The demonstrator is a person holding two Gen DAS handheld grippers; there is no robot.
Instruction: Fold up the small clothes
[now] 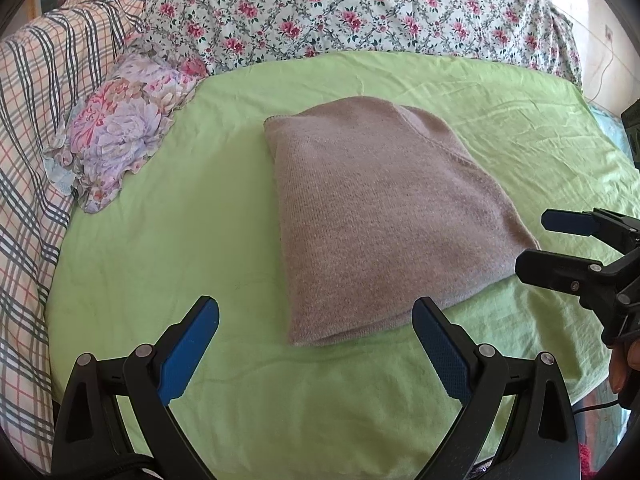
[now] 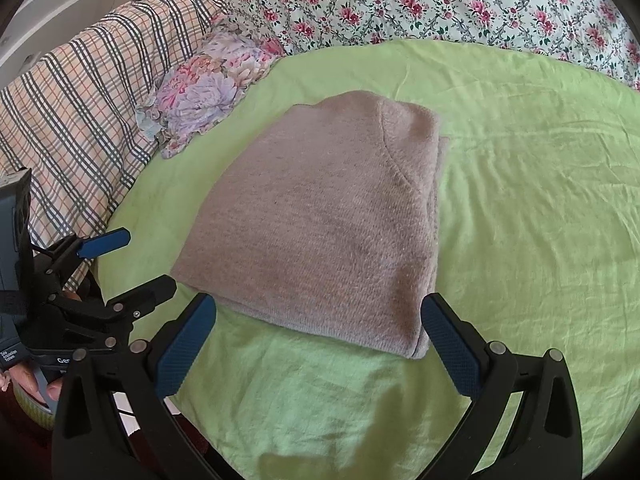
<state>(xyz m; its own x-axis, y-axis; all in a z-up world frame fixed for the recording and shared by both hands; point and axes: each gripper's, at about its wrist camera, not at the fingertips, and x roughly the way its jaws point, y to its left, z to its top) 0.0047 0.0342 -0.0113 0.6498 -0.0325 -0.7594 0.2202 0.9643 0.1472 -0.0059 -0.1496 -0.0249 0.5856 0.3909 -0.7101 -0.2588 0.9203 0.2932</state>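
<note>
A taupe knitted garment (image 1: 384, 216) lies folded into a thick packet on the green sheet (image 1: 200, 248); it also shows in the right wrist view (image 2: 320, 232). My left gripper (image 1: 316, 312) is open and empty, just short of the packet's near edge. My right gripper (image 2: 320, 308) is open and empty, its fingers either side of the packet's near edge, above the sheet. Each gripper shows in the other's view: the right one (image 1: 532, 240) by the packet's right corner, the left one (image 2: 148, 260) by its left corner.
A small floral cloth (image 1: 124, 128) lies at the sheet's far left. A plaid quilt (image 1: 36, 128) is piled on the left and a rose-print quilt (image 1: 360, 8) runs along the back. The sheet's front edge drops off near me (image 2: 280, 440).
</note>
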